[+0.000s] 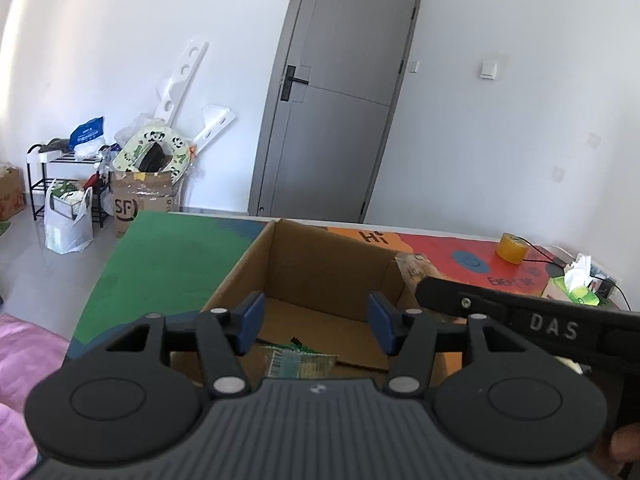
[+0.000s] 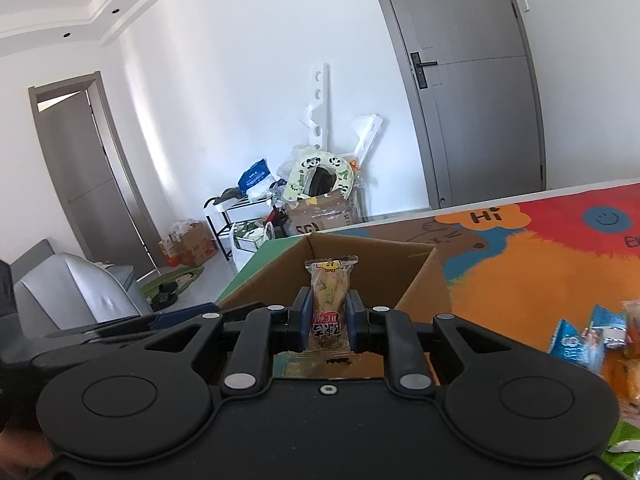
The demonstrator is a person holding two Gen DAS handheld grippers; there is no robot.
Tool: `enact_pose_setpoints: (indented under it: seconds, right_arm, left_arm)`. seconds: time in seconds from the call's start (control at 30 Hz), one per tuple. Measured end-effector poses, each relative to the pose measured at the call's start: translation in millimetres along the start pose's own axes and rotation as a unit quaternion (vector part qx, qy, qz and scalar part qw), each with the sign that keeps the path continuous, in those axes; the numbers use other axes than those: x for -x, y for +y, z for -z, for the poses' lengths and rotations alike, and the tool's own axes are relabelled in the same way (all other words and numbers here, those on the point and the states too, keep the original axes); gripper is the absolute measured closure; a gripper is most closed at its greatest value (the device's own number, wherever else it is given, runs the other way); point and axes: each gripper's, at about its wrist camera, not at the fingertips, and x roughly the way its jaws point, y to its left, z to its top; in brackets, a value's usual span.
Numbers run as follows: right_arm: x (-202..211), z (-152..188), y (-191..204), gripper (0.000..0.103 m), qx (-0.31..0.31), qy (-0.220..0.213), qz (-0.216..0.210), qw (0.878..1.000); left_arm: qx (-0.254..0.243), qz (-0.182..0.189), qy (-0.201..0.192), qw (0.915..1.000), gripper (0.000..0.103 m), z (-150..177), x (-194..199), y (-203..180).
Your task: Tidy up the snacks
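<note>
An open cardboard box (image 1: 328,260) stands on the colourful table mat. My left gripper (image 1: 316,324) hangs over it, open, with nothing between its blue pads. A green snack packet (image 1: 300,362) lies on the box floor below. In the right wrist view my right gripper (image 2: 329,316) is shut on a clear-wrapped yellowish snack packet (image 2: 331,288) with a red label, held upright just above the box's (image 2: 416,276) near edge. From the left wrist view one of the right gripper's fingers (image 1: 440,294) reaches in from the right, with that packet (image 1: 414,266) at its tip by the box's right wall.
Blue snack packets (image 2: 580,340) and orange ones (image 2: 628,372) lie on the mat to the right. A yellow tape roll (image 1: 510,248) and a tissue box (image 1: 572,288) sit at the table's far right. Pink cloth (image 1: 24,360) is at the left.
</note>
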Motion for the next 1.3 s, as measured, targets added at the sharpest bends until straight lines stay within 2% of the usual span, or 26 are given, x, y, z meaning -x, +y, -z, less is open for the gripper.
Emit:
enact_pose_setpoints:
  seconds: [0.2,0.23,0.3,0.33,0.37,0.53,0.73,0.87,0.97,1.3]
  right_arm:
    - [-10.5,-3.3,8.3,0.084,-0.001,-0.001,-0.016,1.000]
    - [-9.6,-3.6,11.4,0.081,0.005,-0.004,-0.023,1.000]
    - [-7.9,-3.6,13.7,0.063,0.006,-0.006,-0.009,1.000]
    - [-6.9,-3.8,11.5,0.041,0.003,-0.008,-0.002,1.000]
    - [-3.4,-2.3,8.0,0.031,-0.005,-0.012,0.004,1.000]
    - [15.5,9.9,-11.1,0.030,-0.034,-0.013,0.019,0.999]
    - [41.4,25.4,-30.3,0.024,-0.039,-0.005,0.048,0.998]
    - [57.4,32.7,-40.5,0.019,-0.039,-0.004,0.061,0.997]
    - [71.3,37.6,-50.0,0.012,-0.044,-0.013,0.068,0.997]
    - [110.5,51.6,-80.9,0.000,-0.069,-0.031,0.098,0.992]
  left_arm:
    - [0.021,-0.013,0.000,0.9997,0.047,-0.6,8.5,12.2]
    - [0.025,-0.015,0.001,0.9996,0.047,-0.9,9.6,13.2]
    - [0.029,-0.019,0.000,0.9994,0.047,-0.9,12.5,14.8]
    - [0.030,-0.019,0.000,0.9994,0.045,-0.4,14.0,15.8]
    - [0.031,-0.016,0.002,0.9994,0.042,-0.5,14.4,17.1]
    - [0.038,-0.013,0.003,0.9992,0.028,1.6,19.5,15.9]
    - [0.028,-0.003,0.014,0.9995,0.024,9.7,19.5,-3.2]
    - [0.012,0.003,0.015,0.9998,0.018,14.8,20.6,-18.8]
    - [-0.002,0.004,0.020,0.9998,0.016,18.0,21.8,-30.6]
    - [-0.033,0.023,0.013,0.9991,0.008,22.1,34.7,-64.2]
